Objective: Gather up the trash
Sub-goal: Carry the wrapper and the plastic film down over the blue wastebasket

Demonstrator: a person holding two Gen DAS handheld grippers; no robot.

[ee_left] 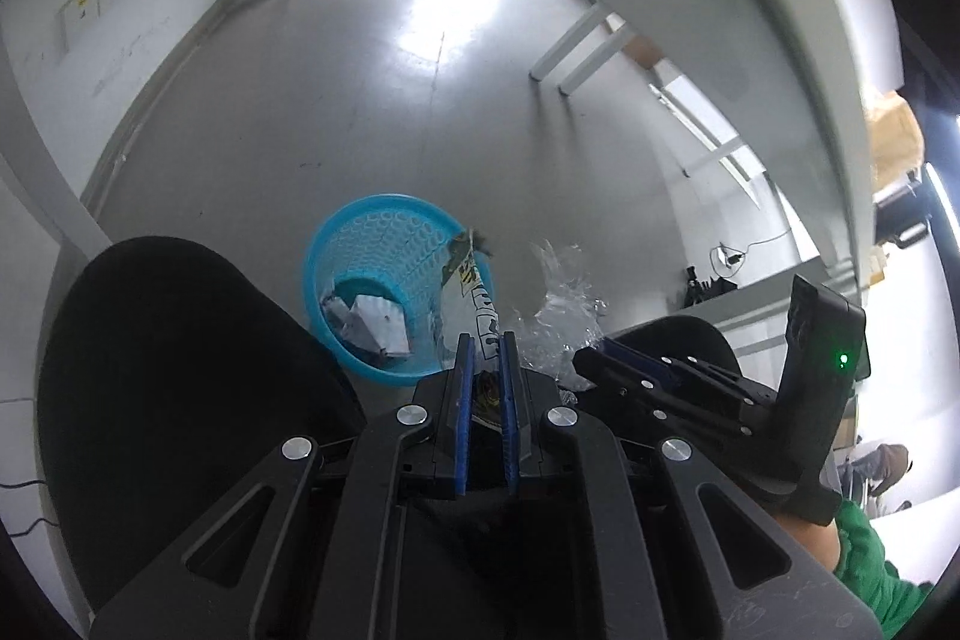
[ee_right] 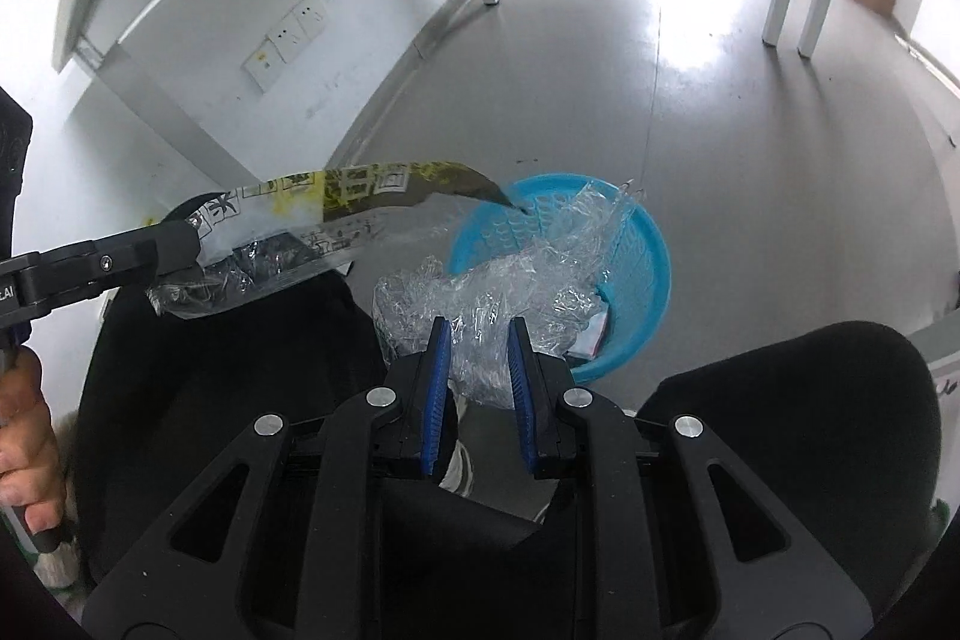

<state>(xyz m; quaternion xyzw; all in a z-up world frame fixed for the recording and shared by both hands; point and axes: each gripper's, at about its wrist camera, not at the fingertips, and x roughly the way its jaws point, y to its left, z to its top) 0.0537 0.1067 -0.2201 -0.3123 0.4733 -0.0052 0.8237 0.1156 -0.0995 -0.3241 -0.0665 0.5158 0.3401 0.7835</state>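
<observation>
The blue bin [ee_right: 636, 280] sits at twelve o'clock. The right gripper [ee_right: 479, 358] is clenched on crumpled clear plastic [ee_right: 480, 298], springy and slippery; the left gripper [ee_left: 486, 376] pinches a limp printed wrapper [ee_left: 474, 286] by its end.

Blue plastic basket [ee_right: 651, 280] w/ lattice wall, crinkly clear film [ee_right: 480, 304] (glossy), shiny smooth grey floor [ee_right: 750, 148].
</observation>
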